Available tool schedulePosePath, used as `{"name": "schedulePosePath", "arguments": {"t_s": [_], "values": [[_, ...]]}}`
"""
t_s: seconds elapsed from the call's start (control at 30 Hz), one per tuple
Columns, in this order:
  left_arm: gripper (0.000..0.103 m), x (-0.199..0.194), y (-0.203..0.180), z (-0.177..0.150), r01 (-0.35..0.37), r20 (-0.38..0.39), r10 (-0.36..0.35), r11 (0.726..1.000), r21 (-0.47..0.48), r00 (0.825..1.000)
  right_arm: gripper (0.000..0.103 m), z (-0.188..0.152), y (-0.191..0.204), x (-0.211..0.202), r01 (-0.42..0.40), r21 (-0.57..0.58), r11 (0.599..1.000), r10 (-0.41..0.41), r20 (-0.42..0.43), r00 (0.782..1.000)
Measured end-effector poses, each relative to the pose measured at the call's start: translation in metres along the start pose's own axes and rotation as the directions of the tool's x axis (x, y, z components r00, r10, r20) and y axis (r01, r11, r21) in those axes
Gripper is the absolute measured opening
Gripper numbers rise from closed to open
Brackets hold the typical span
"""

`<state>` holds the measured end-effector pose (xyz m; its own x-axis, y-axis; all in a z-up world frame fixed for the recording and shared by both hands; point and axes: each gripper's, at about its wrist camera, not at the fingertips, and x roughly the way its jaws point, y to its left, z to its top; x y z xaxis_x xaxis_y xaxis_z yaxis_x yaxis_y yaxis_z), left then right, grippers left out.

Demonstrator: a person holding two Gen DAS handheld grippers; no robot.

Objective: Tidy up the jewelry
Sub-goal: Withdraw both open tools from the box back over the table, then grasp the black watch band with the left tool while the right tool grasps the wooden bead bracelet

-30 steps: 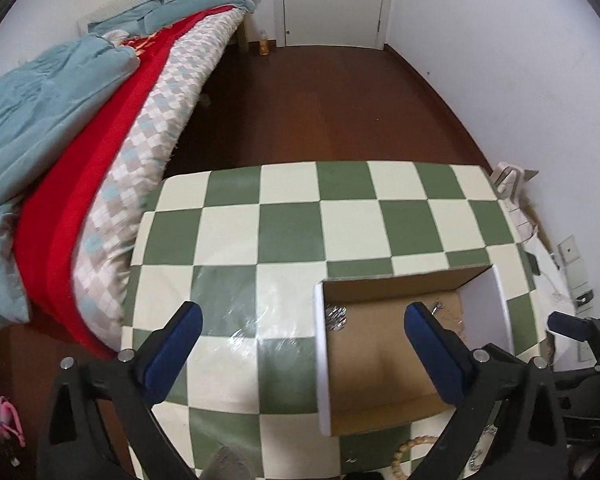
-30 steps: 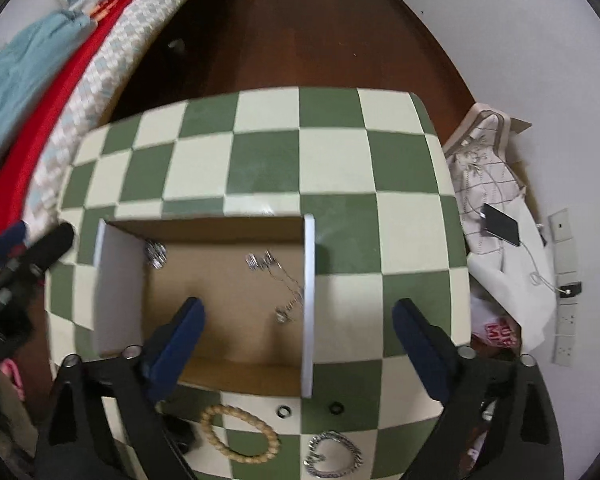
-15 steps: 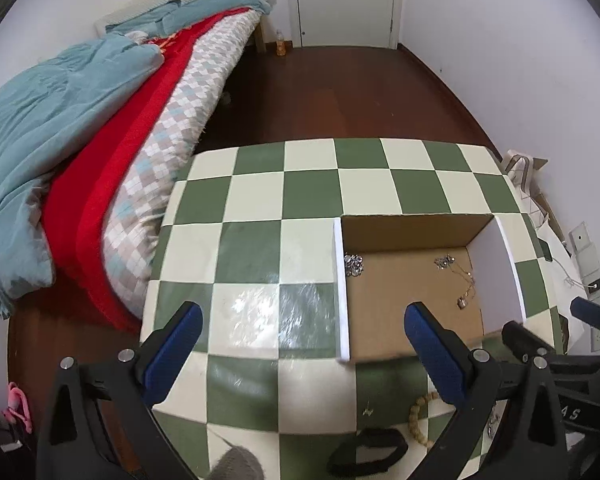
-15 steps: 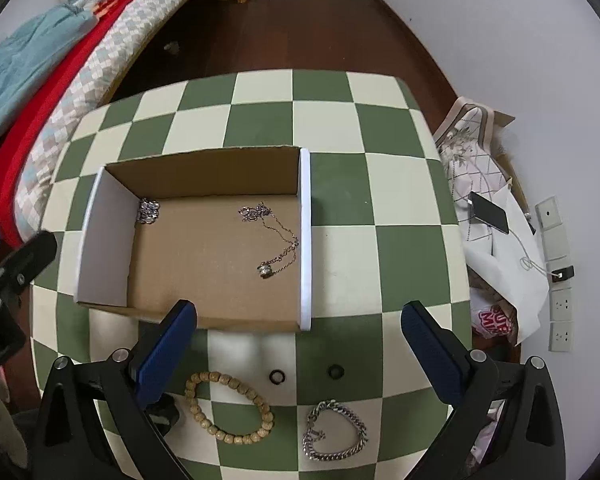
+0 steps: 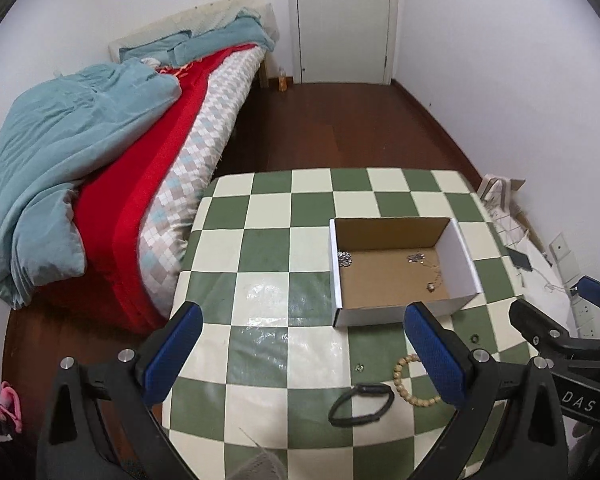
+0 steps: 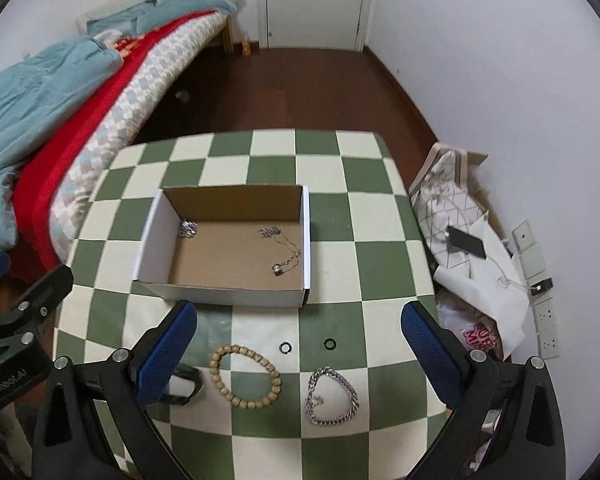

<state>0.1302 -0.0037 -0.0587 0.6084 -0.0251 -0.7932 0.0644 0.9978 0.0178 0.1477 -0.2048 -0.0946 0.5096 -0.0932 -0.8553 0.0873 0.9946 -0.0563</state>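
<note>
An open cardboard box (image 6: 160, 284) (image 5: 456, 248) stands on the green-and-cream checkered table (image 6: 372, 208). Inside lie a silver chain necklace (image 6: 286, 260) and a small silver cluster (image 6: 188, 229). In front of the box lie a wooden bead bracelet (image 6: 245, 376), a silver chain bracelet (image 6: 332, 396), two small dark rings (image 6: 285, 347) (image 6: 330, 343) and a black band (image 5: 361, 404). My right gripper (image 6: 300, 352) is open and empty above the loose pieces. My left gripper (image 5: 304, 352) is open and empty, left of the box.
A bed (image 5: 100, 152) with blue and red covers stands close to the table's left edge. Bags, paper and a phone (image 6: 466, 242) lie on the floor at the right by the wall. A door (image 5: 342, 20) is at the far end.
Both grippers have pulled back and up from the box. The loose bracelets, rings and black band in front of the box have come into fuller view.
</note>
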Motion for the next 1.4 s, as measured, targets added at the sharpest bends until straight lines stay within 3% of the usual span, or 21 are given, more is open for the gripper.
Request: {"name": "schedulePosePath", "arguments": {"t_s": [0.3,0.47,0.63,0.7,0.77,0.83,0.97,1.03,1.17,1.27,1.3,1.33,1.4], "values": [[0.103,-0.044,0.006,-0.019,-0.003,0.096,0.006,1.0,-0.031,0.995,0.103,-0.025,0.003,-0.059,-0.032,0.017,0.999,0.03,0.102,0.994],[0.103,-0.039,0.009,-0.04,-0.059,0.085,0.062,0.998,-0.034,0.994,0.103,-0.049,-0.016,-0.066,-0.062,0.079,0.995,0.053,0.113,0.992],[0.103,-0.012,0.005,-0.069,-0.174,0.049,0.173,0.985,0.004,0.984,0.103,-0.079,-0.051,-0.036,-0.066,0.188,0.98,0.06,0.04,0.997],[0.103,0.005,0.003,-0.078,-0.196,0.014,0.196,0.98,0.024,0.981,0.096,-0.096,-0.066,-0.016,-0.061,0.227,0.972,0.063,-0.001,0.998],[0.103,0.029,-0.001,-0.086,-0.212,-0.035,0.214,0.975,0.064,0.976,0.078,-0.109,-0.076,0.001,-0.053,0.25,0.967,0.063,-0.033,0.997],[0.103,0.052,-0.006,-0.093,-0.214,-0.072,0.223,0.97,0.119,0.972,0.072,-0.125,-0.088,0.025,-0.052,0.284,0.957,0.078,-0.08,0.994],[0.101,0.096,-0.017,-0.1,-0.159,-0.166,0.196,0.964,0.213,0.966,0.071,-0.144,-0.099,0.059,-0.062,0.331,0.942,0.11,-0.13,0.985],[0.088,0.114,-0.023,-0.102,-0.106,-0.219,0.16,0.965,0.241,0.962,0.071,-0.148,-0.097,0.068,-0.072,0.337,0.939,0.125,-0.139,0.982],[0.075,0.135,-0.034,-0.108,-0.007,-0.297,0.087,0.965,0.261,0.951,0.069,-0.147,-0.086,0.077,-0.111,0.333,0.936,0.165,-0.137,0.977],[0.05,0.134,-0.037,-0.108,0.054,-0.298,0.018,0.971,0.233,0.954,0.063,-0.142,-0.076,0.083,-0.135,0.327,0.935,0.187,-0.135,0.973],[0.023,0.133,-0.036,-0.107,0.077,-0.307,-0.007,0.973,0.217,0.952,0.062,-0.141,-0.073,0.084,-0.143,0.325,0.935,0.196,-0.135,0.971],[0.009,0.133,-0.035,-0.107,0.098,-0.32,-0.031,0.976,0.196,0.947,0.059,-0.138,-0.068,0.086,-0.155,0.319,0.935,0.206,-0.134,0.969],[0.004,0.132,-0.033,-0.11,0.078,-0.316,-0.012,0.977,0.198,0.949,0.056,-0.133,-0.059,0.088,-0.176,0.305,0.936,0.224,-0.131,0.966]]}}
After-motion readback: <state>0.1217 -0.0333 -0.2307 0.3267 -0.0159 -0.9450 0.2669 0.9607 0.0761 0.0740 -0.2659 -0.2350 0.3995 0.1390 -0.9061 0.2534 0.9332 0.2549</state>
